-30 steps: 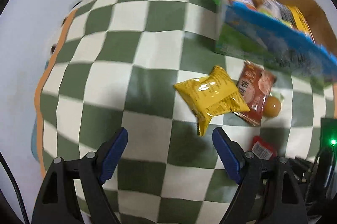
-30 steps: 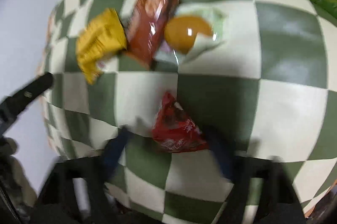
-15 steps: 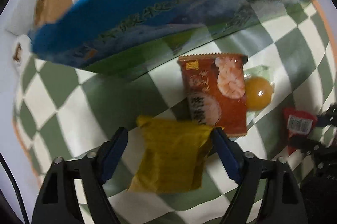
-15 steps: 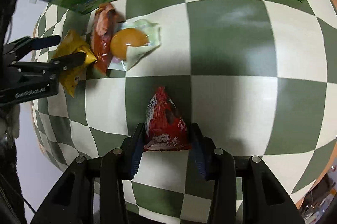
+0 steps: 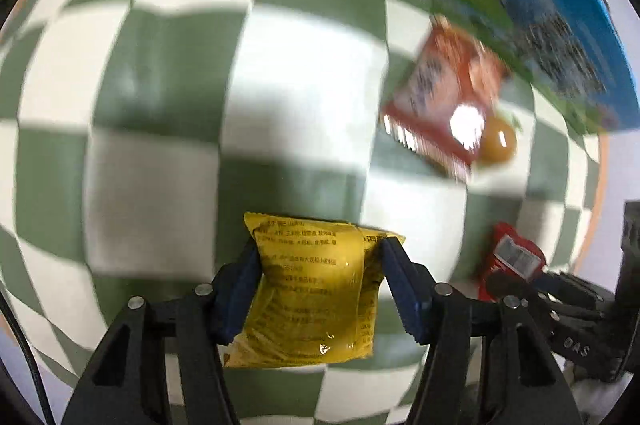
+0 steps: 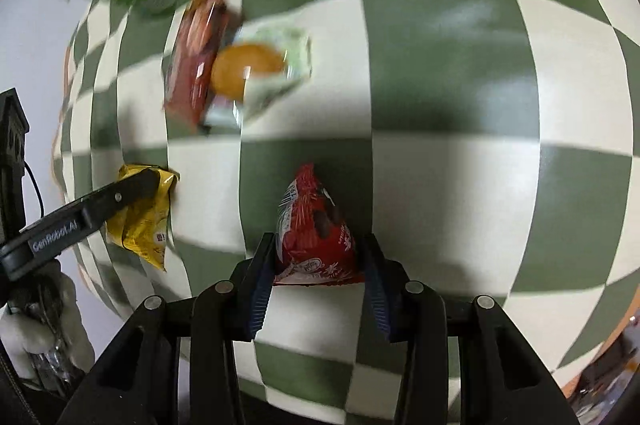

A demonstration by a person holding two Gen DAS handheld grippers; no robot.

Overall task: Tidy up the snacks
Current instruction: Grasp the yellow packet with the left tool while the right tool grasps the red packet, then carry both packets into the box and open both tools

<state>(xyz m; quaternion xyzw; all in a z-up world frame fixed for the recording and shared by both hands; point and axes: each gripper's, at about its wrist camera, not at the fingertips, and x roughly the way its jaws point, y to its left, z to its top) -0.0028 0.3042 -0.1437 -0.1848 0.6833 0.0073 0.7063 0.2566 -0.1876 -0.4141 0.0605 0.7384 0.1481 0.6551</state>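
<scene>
while the left gripper (image 5: pixel 320 277) is pinching the yellow packet (image 5: pixel 312 289), the right gripper (image 6: pixel 318 267) is clamping the red packet (image 6: pixel 316 241); "genrobot.ai" is showing on the left finger (image 6: pixel 80 221).

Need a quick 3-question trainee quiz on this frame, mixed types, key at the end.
1. True or false: the left gripper is shut on the yellow packet.
2. What does the right gripper hold? A) red packet B) orange jelly cup C) nothing
3. Fill in: the brown-red shrimp packet lies on the checkered cloth beside the ____.

Key: 1 true; 2 A; 3 orange jelly cup.
</scene>
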